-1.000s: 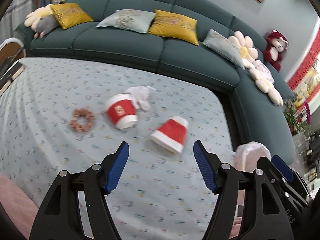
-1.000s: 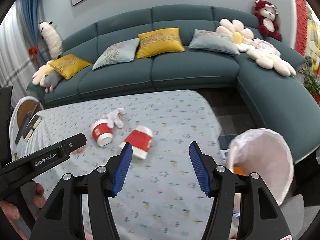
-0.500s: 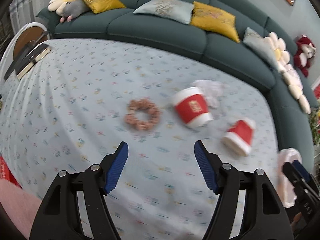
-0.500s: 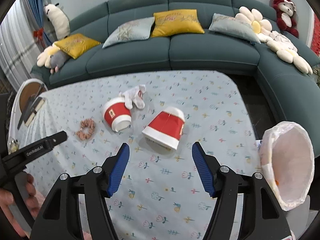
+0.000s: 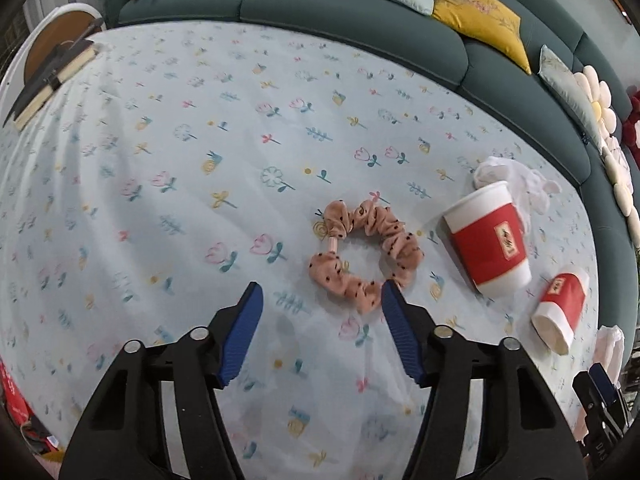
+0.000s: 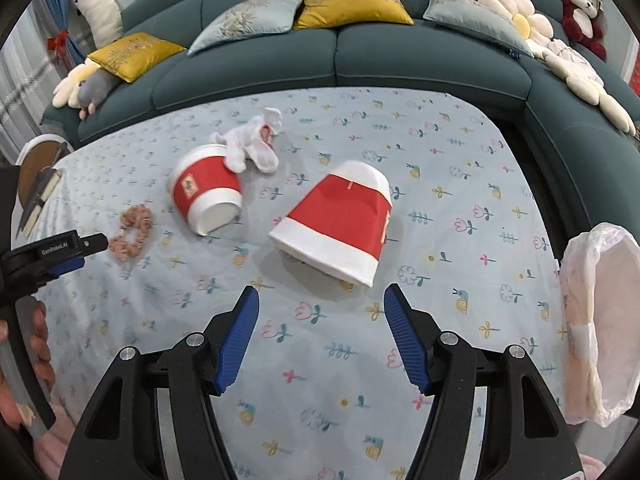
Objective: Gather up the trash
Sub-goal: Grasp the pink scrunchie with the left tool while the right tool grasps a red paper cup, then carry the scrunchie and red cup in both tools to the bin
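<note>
Two red-and-white paper cups lie on their sides on the flowered tablecloth (image 5: 160, 160). My right gripper (image 6: 320, 292) hovers open just short of the flattened cup (image 6: 340, 224), with nothing between its fingers. The rounder cup (image 6: 204, 192) lies further left, touching a crumpled white wad (image 6: 252, 144). My left gripper (image 5: 320, 288) points down at a pink dotted scrunchie (image 5: 396, 240); its jaws are closing and empty, and the scrunchie sits just beyond the right fingertip. The left wrist view also has the round cup (image 5: 486, 236), the flattened cup (image 5: 560, 312) and the white wad (image 5: 528, 188).
A bin lined with a thin white bag (image 6: 600, 320) stands off the table's right edge. A book (image 5: 52, 76) lies at the far left corner. A dark green sofa (image 6: 360, 60) with cushions wraps around the back and right. A person's hand (image 6: 40, 336) holds the left gripper (image 6: 80, 252).
Both grippers have dropped closer to the table. The left one swung left from the cups to the scrunchie and its jaws narrowed. The right one closed in on the flattened cup.
</note>
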Demonstrator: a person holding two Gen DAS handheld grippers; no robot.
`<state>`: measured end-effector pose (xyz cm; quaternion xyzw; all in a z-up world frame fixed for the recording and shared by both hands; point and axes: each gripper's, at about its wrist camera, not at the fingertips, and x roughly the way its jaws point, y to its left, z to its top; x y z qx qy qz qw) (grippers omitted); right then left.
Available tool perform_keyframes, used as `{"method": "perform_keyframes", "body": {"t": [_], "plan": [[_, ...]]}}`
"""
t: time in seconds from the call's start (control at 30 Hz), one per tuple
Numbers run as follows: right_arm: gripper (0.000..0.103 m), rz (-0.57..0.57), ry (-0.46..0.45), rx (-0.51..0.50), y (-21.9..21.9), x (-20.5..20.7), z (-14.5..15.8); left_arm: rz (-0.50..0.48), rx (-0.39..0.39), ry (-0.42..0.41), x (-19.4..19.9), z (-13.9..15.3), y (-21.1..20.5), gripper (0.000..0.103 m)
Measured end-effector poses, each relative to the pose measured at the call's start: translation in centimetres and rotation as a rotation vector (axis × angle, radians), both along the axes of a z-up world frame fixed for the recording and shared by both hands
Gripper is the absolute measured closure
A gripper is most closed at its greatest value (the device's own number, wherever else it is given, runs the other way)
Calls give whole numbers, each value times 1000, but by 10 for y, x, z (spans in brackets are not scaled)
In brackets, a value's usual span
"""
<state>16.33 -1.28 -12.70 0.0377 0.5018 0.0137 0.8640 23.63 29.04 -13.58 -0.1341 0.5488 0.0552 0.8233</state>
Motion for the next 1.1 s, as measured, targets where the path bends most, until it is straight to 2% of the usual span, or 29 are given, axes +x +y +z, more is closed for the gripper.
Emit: {"method": "perform_keyframes", "body": {"t": [0.13, 0.2, 0.23, 0.3, 0.37, 0.47, 0.57, 0.63, 0.7, 0.9, 1.1], "plan": [[41, -26, 22, -6, -11, 8, -15, -2, -8, 26, 13, -17, -3, 59], [41, -35, 27, -5, -15, 11, -21, -13, -3, 27, 16, -20, -8, 72], [41, -36, 30, -6, -16, 14, -24, -25, 9, 17, 17, -20, -12, 75], [41, -31, 32, -8, -16, 19, -29, -41, -8, 19, 19, -21, -17, 91], [41, -31, 32, -11, -16, 25, -34, -53, -12, 15, 18, -20, -24, 93], [48, -33, 32, 2, -16, 31, -40, -68, 0, 2, 13, -15, -36, 94], [62, -34, 33, 13, -16, 37, -45, -82, -10, -5, 7, -11, -49, 95], [77, -32, 38, 19, -15, 40, -46, -95, -12, -8, 3, -8, -60, 95], [82, -37, 33, 25, -17, 41, -45, -105, -13, -9, 2, -6, -70, 95], [92, -52, -5, 50, -26, 32, -27, -143, -24, -16, -9, 4, -94, 95], [97, -81, -42, 76, -44, 16, -3, -189, -31, -45, -23, 23, -127, 95]]}}
